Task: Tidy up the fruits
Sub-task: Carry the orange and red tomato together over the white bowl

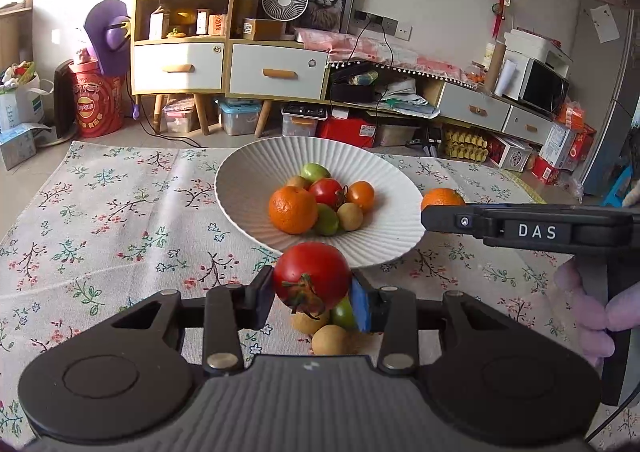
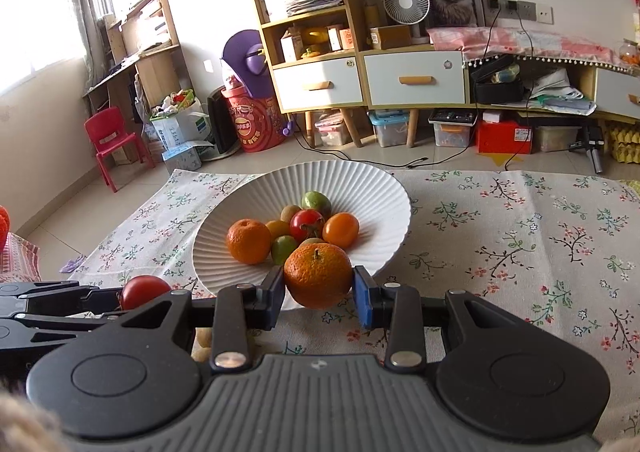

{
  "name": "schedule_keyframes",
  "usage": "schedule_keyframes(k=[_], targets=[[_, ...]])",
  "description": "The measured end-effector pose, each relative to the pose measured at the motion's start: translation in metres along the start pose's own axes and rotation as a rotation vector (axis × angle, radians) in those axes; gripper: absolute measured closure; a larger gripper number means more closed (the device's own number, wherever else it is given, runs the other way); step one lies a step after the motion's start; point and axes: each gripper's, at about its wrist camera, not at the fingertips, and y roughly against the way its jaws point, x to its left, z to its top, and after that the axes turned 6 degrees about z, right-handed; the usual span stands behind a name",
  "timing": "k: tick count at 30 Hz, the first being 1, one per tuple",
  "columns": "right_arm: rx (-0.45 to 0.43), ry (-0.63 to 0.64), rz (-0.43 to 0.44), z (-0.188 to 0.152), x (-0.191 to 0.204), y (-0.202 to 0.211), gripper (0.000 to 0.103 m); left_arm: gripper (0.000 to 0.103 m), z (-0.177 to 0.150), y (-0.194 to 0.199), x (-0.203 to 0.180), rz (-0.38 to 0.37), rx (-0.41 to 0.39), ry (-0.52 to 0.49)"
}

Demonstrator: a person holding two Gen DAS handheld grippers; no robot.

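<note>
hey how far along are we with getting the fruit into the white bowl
Well along. Done: several fruits, including oranges and a tomato, already sit in the white bowl. In hand: the left gripper grips a red tomato, and the right gripper grips an orange, both just short of the bowl. Left: a few small brown and green fruits on the floral cloth.

L gripper clamped on a tomato, pads pressing both sides, angled down. R gripper clamped on an orange, also angled down. A hand wraps the R gripper's handle, seen from L cam.
</note>
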Motion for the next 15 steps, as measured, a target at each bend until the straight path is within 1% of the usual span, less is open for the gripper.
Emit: schedule_keyframes(k=[5,9,12,15], targets=[[0.005,-0.003,0.007,0.005,-0.007,-0.009,0.07,0.061,0.013,-0.007,-0.003,-0.014,-0.016,-0.027],[0.008,0.008,0.008,0.009,-0.012,-0.014,0.07,0.061,0.031,-0.023,0.003,-0.023,-0.013,-0.005],[0.015,0.031,0.005,0.01,-0.013,-0.021,0.07,0.061,0.045,-0.037,0.005,-0.01,-0.013,-0.003],[0.021,0.054,-0.002,0.01,-0.014,-0.027,0.07,0.061,0.057,-0.052,0.011,-0.008,0.006,0.04]])
